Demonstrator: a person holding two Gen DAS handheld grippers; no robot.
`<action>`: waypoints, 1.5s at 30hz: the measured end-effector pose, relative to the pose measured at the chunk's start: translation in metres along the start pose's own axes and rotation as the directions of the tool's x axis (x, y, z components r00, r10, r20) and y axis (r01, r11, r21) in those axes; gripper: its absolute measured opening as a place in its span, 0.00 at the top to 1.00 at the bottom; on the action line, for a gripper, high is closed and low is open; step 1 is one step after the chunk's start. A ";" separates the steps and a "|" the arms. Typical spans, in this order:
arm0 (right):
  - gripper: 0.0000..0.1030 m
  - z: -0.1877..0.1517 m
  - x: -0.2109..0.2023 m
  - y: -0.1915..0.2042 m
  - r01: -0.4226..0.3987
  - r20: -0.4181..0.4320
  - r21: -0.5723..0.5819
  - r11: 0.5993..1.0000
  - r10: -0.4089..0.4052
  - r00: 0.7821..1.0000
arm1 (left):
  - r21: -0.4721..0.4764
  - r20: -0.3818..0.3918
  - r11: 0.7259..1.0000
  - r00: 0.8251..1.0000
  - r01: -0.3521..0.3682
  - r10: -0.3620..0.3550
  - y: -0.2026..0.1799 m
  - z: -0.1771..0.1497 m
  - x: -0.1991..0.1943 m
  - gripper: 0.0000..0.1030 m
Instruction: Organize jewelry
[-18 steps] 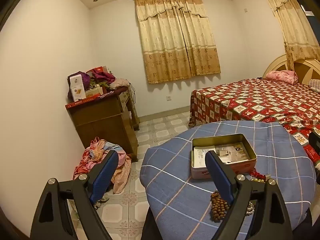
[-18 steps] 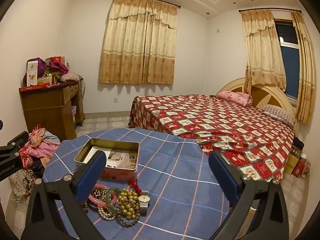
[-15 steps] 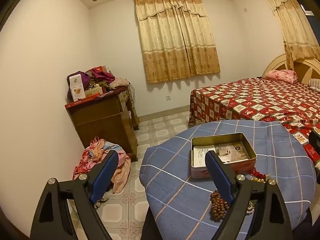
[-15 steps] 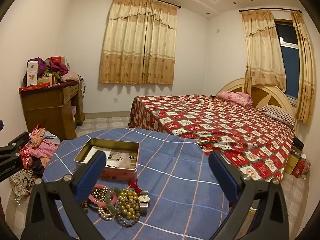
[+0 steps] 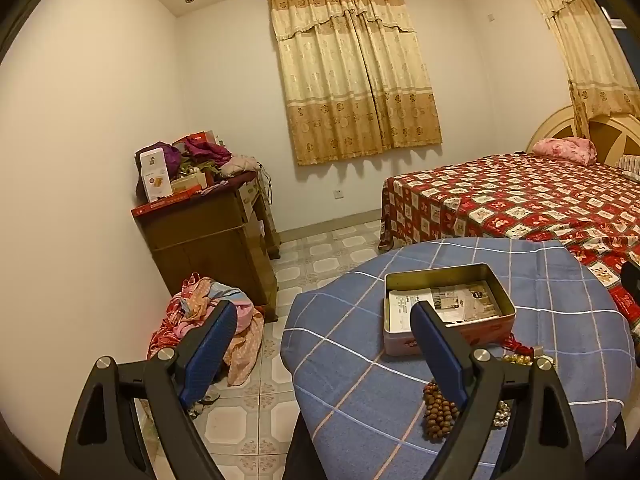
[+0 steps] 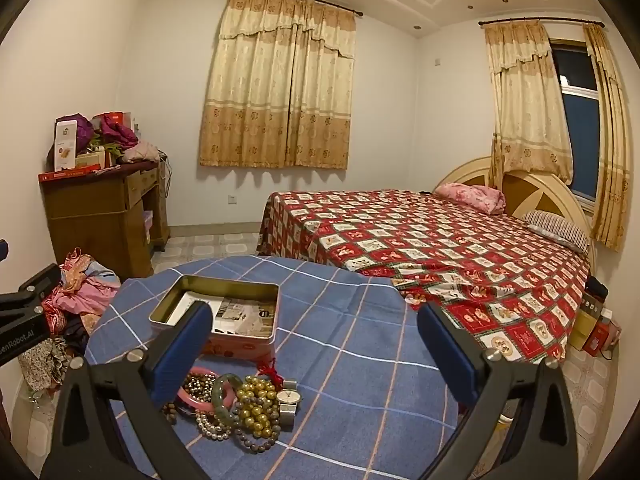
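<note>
Left gripper [image 5: 322, 332] hangs off the table's left edge, over the floor tiles, jaws spread wide and nothing between them; likely just staged, not yet committed to any piece. Its right finger cuts across the front of the open tin [image 5: 448, 304], so that corner of the tin is hidden in the left wrist view. The tin sits on the blue checked tablecloth [image 6: 340, 320] with printed paper lying flat inside, probably placed as the container the jewelry goes into. Just in front of the tin lies the jewelry heap [image 6: 236, 404]: a pink bangle [image 6: 196, 394], a green bangle [image 6: 224, 398], gold-coloured beads [image 6: 256, 400] and a wristwatch [image 6: 289, 398], all touching or overlapping, none in the tin yet. A brown bead bracelet [image 5: 438, 412] shows in the left wrist view, partly behind that gripper's frame. Right gripper [image 6: 314, 344] is above the cloth, jaws also spread wide and empty; the heap lies at its left finger, which covers the heap's left side. How many strands are tangled there cannot be told. A red tassel [image 6: 272, 372] pokes out by the tin; what it belongs to is unclear.
</note>
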State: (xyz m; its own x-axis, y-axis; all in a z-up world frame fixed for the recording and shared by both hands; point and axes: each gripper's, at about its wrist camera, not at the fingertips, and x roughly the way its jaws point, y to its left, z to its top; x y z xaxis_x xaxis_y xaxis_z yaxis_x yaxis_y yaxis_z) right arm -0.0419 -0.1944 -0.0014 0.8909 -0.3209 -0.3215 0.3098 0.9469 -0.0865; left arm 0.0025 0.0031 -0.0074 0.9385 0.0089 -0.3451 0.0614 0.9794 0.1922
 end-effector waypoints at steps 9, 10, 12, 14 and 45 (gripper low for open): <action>0.00 0.000 0.002 -0.001 0.004 0.000 0.000 1.000 -0.004 1.000 | 0.001 0.000 1.000 1.000 -0.002 0.002 0.000 0.003 0.001 0.14; 0.00 0.000 0.003 -0.001 0.004 0.000 -0.001 1.000 -0.004 1.000 | 0.001 0.000 1.000 1.000 -0.002 0.002 0.001 0.002 0.001 0.14; 0.00 -0.001 0.002 -0.002 0.004 -0.001 -0.001 1.000 -0.004 1.000 | 0.002 -0.001 1.000 1.000 -0.003 0.003 0.001 0.002 0.002 0.14; 0.00 -0.002 0.000 -0.004 0.004 -0.004 -0.001 1.000 -0.004 1.000 | 0.002 -0.001 1.000 1.000 -0.002 0.002 0.002 0.002 0.002 0.14; 0.00 -0.010 0.005 -0.010 0.002 -0.007 -0.002 1.000 -0.002 1.000 | 0.012 -0.004 1.000 1.000 -0.004 0.004 0.006 0.001 0.000 0.14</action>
State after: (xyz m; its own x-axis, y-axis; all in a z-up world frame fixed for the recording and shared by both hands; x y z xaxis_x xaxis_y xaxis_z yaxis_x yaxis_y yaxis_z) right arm -0.0439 -0.2054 -0.0116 0.8878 -0.3227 -0.3280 0.3111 0.9462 -0.0890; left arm 0.0032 0.0085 -0.0057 0.9375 0.0136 -0.3477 0.0618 0.9769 0.2048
